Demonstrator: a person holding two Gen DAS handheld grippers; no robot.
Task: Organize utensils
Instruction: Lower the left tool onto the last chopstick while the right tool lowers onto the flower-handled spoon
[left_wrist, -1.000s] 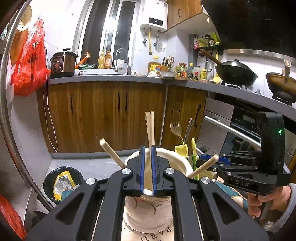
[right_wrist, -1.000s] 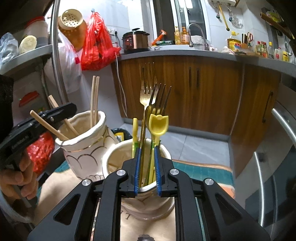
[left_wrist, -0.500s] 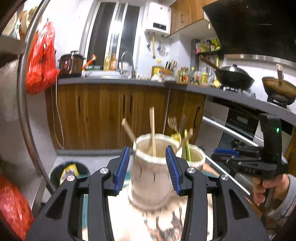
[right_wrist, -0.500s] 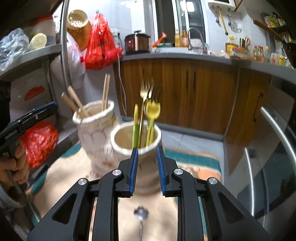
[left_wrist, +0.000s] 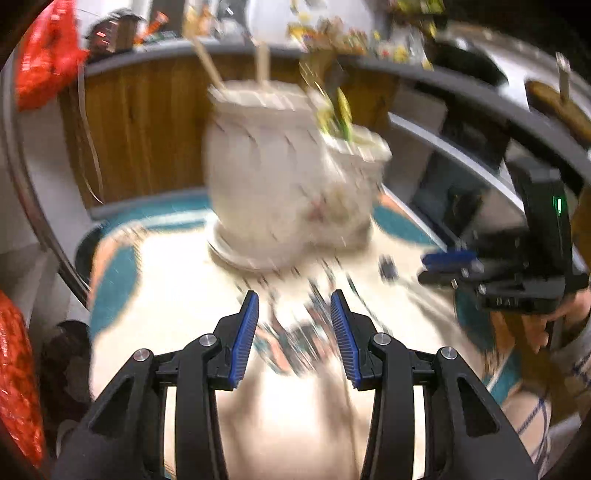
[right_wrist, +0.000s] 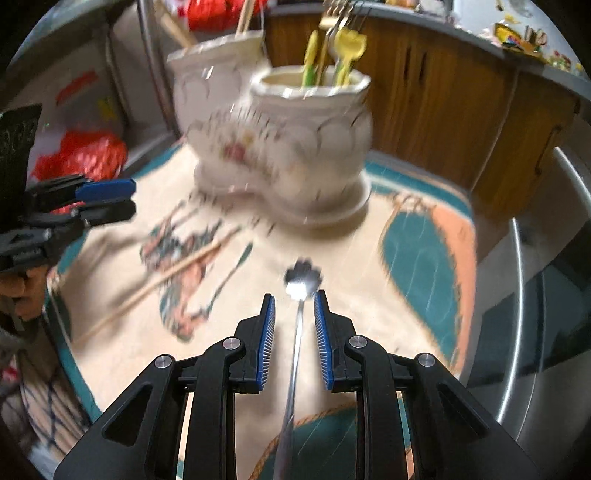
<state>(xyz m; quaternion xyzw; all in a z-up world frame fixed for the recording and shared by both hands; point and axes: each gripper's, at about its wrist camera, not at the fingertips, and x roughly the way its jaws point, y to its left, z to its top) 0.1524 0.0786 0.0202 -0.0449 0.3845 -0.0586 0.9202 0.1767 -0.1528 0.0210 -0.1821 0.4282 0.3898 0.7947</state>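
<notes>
Right wrist view: the right hand-held gripper (right_wrist: 294, 325), jaws just widened and part open, straddles a spoon (right_wrist: 297, 332) on the surface (right_wrist: 369, 295) without pinching it. Left hand-held gripper (left_wrist: 294, 334) hangs part open and empty. Next: close on the handle, carry it to the holder (right_wrist: 314, 136).

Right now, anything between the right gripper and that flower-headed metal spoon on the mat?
Nothing visible. The right gripper is open and already straddles the spoon handle; the pads are apart from it. The chopsticks lie off to the side.
</notes>
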